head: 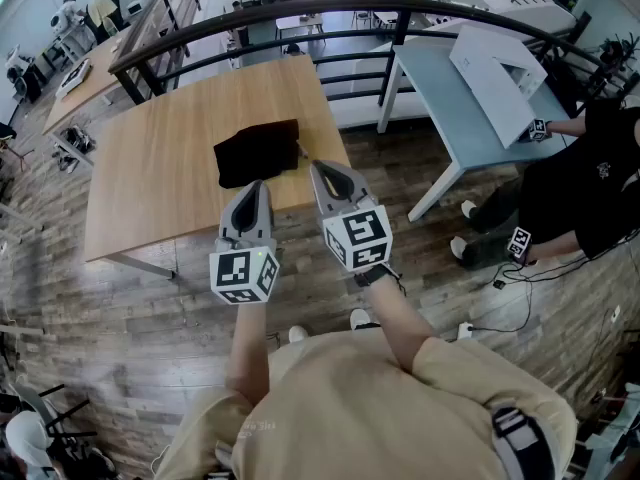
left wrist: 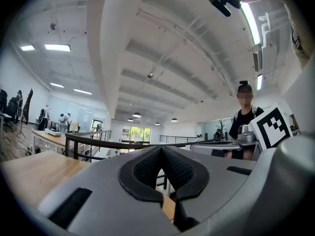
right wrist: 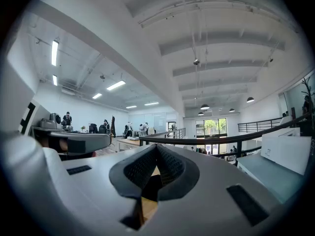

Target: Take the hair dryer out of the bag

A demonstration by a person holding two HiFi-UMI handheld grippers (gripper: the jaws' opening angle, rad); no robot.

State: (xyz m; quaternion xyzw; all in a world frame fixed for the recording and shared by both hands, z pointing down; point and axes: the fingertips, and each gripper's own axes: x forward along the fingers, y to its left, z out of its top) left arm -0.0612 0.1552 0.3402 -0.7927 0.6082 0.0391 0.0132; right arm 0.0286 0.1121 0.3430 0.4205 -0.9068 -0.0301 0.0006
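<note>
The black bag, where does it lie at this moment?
In the head view the black bag lies on the wooden table, right of its middle, just beyond the tip of the left gripper.

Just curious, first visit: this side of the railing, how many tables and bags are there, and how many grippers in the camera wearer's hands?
Tables: 2 (wooden table, pale blue table)
Bags: 1 (black bag)
Grippers: 2 (left gripper, right gripper)
Total: 5
</note>
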